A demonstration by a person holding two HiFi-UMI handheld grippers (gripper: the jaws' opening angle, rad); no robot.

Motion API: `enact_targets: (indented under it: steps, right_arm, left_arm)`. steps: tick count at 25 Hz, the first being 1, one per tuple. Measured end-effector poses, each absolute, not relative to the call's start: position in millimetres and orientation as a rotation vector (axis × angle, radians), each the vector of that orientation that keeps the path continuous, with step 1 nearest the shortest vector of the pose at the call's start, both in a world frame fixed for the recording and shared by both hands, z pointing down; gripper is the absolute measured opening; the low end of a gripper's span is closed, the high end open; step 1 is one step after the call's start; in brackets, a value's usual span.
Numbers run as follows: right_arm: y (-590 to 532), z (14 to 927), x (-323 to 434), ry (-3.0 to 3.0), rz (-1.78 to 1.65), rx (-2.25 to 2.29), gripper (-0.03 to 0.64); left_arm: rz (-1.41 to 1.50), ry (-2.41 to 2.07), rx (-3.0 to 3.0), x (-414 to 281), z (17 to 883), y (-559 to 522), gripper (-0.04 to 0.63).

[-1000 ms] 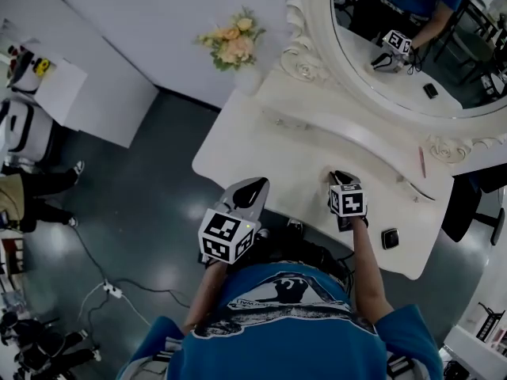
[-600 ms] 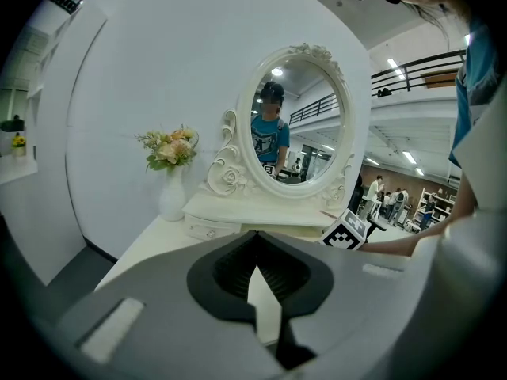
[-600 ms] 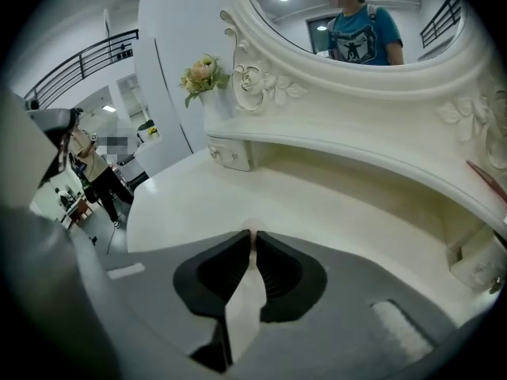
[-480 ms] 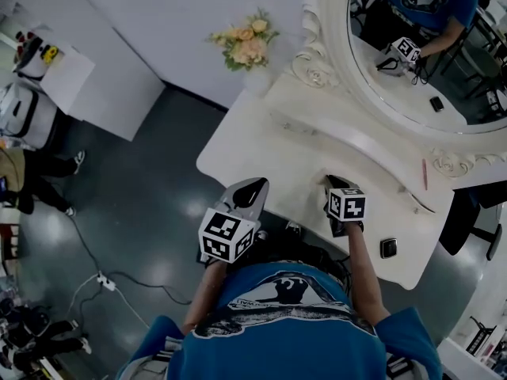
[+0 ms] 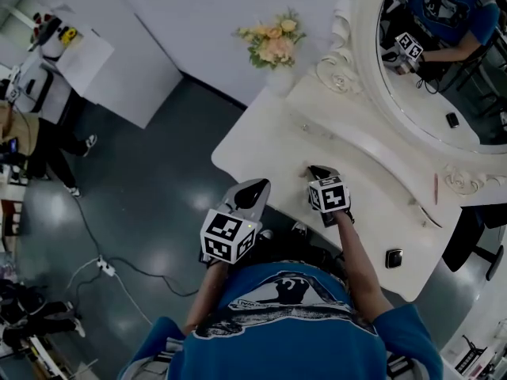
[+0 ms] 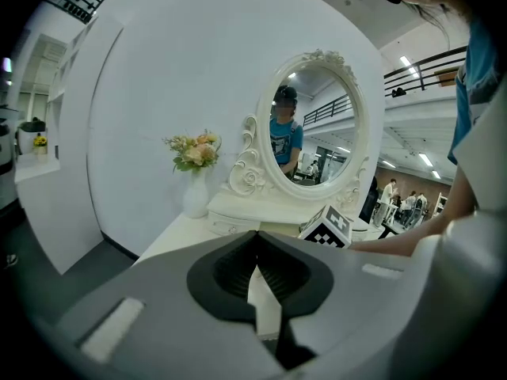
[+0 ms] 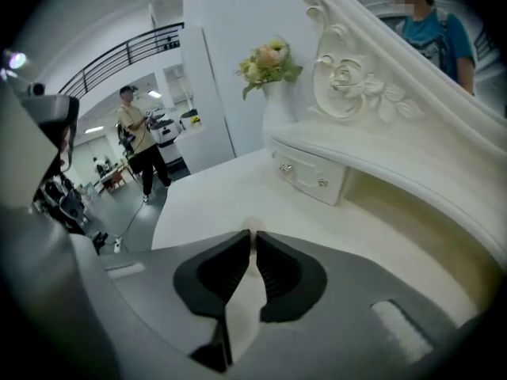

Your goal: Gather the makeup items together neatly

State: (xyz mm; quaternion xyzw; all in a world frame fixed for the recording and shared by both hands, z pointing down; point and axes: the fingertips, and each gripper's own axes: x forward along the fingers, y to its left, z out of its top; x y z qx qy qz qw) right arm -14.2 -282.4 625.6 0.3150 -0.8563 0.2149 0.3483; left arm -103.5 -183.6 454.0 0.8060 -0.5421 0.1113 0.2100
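Note:
My right gripper [image 5: 317, 171] hovers over the front part of the white dressing table [image 5: 261, 145]. In the right gripper view its jaws [image 7: 253, 236] stand almost together, and a small pale rounded thing [image 7: 253, 225] sits pinched at their tips; I cannot tell what it is. A black compact [image 5: 394, 258] lies near the table's right front corner, well to the right of that gripper. A pink pencil [image 5: 435, 188] rests on the raised shelf under the mirror. My left gripper [image 5: 252, 187] is shut and empty, held just off the table's near edge, and its own view shows the jaws [image 6: 256, 240] touching.
An oval mirror [image 5: 444, 70] in a carved white frame rises behind the table. A vase of flowers [image 5: 273, 46] stands at the table's far left corner. A small drawer [image 7: 305, 172] sits under the shelf. Dark floor with a cable [image 5: 103, 266] lies to the left.
My right gripper has moved left along the table's front, away from the black compact. The left gripper has stayed where it was.

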Motion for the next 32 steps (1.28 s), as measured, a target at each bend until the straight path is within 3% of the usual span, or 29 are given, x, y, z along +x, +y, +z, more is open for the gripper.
enact_targets:
  steps: [6,10,14,16,19,32]
  right_arm:
    - [-288,649,-23,-2.163,0.326,0.810,0.031]
    - [-284,652,-17,-2.166,0.400,0.826,0.038]
    - [-285,645,-7,-2.192,0.553,0.888,0.076]
    - [-284,639,-2,-2.209,0.600,0.915,0.134]
    - [-279,632,12,-2.214,0.599,0.951,0.141]
    - [-220,625,177,-2.059,0.650,1.346,0.143]
  left_arm:
    - [0.305,-1.534,2.212,-119,456,-175,0.012]
    - [0.306,-1.524,2.220,-122,456,-174,0.012]
    - [0.303,-1.482,2.257,-114,455,-177,0.012]
    - [0.307,-1.458,2.278,-110,454,-178,0.012]
    - [0.319,-1.412,2.305,-102,455,-181,0.012]
    - [0.399,-1.045,2.505,-21,460,-200,0.012]
